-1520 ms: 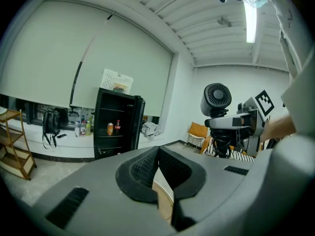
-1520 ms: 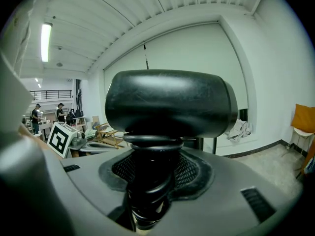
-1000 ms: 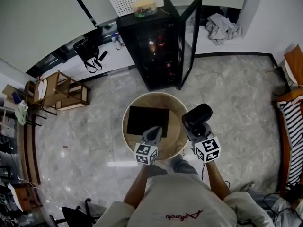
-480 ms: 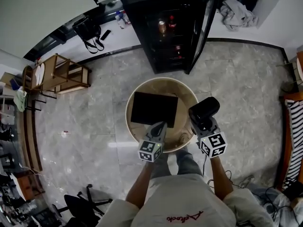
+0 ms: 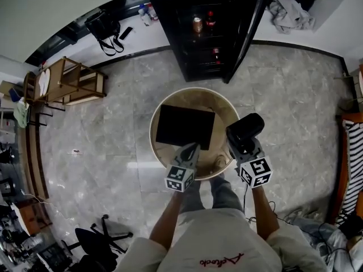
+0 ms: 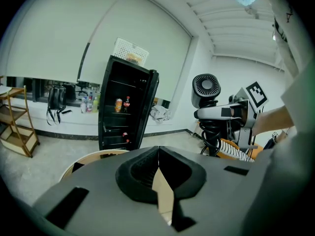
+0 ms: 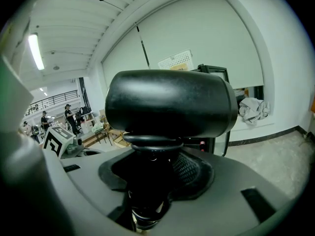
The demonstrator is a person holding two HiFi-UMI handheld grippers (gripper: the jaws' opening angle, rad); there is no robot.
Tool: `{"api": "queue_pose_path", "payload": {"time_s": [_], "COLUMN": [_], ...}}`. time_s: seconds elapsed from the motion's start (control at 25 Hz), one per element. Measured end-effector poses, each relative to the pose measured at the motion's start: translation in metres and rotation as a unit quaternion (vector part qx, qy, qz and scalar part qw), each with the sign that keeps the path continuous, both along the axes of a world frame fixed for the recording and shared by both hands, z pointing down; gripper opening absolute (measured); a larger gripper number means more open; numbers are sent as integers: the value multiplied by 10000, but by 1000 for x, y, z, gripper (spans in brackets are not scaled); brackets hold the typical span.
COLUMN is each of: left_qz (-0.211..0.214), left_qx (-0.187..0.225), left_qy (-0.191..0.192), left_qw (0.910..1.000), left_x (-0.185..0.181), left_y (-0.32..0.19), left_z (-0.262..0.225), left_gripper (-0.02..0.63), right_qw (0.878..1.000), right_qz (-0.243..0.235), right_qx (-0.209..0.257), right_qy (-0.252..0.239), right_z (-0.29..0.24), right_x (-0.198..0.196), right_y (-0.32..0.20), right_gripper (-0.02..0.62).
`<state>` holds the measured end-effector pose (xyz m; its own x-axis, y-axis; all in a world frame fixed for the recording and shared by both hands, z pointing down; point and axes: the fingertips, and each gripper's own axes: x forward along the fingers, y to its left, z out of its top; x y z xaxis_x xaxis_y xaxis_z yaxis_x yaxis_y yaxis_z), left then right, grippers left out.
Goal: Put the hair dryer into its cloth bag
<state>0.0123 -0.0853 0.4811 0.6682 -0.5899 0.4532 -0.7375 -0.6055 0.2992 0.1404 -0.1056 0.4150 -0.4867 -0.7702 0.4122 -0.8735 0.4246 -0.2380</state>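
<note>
A flat black cloth bag [image 5: 185, 126] lies on a round wooden table [image 5: 159, 103]. My left gripper [image 5: 189, 149] is shut with nothing in it, its tips at the bag's near edge; in the left gripper view [image 6: 158, 154] its jaws meet over the table rim [image 6: 81, 160]. My right gripper [image 5: 240, 146] is shut on the handle of a black hair dryer [image 5: 245, 129], held upright just right of the bag, above the table's right edge. The dryer's barrel [image 7: 170, 103] fills the right gripper view above the jaws [image 7: 150, 181]. The dryer [image 6: 206, 90] and its coiled cord also show in the left gripper view.
A black fridge [image 5: 195, 33] with its door open stands just beyond the table. A wooden rack [image 5: 68, 84] is at the left, a striped seat [image 5: 354, 152] at the right, a heap of cloth [image 5: 289, 10] on the far ledge. Grey tiled floor surrounds the table.
Both grippers have come lower and closer to the table. The left tips now reach the bag's near edge. The dryer stays in the right gripper.
</note>
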Motion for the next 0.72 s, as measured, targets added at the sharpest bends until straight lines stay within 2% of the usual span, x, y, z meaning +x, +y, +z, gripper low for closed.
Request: {"api": "queue_pose_path", "payload": {"time_s": [0.36, 0.72], "left_qz": [147, 288], "left_qx": [-349, -652], "left_qy": [-102, -217], "left_qw": [9992, 9972], "left_x": [3, 3], "left_y": [6, 19], "left_z": [69, 145], "left_gripper": [31, 31], "right_qw": [9984, 9925], "right_qz": [-194, -535], "right_qx": [-532, -1103], "right_qy": [-33, -38], "right_z": [81, 166], "right_x": [-7, -22], "right_y": [12, 50], "right_gripper": [196, 196]}}
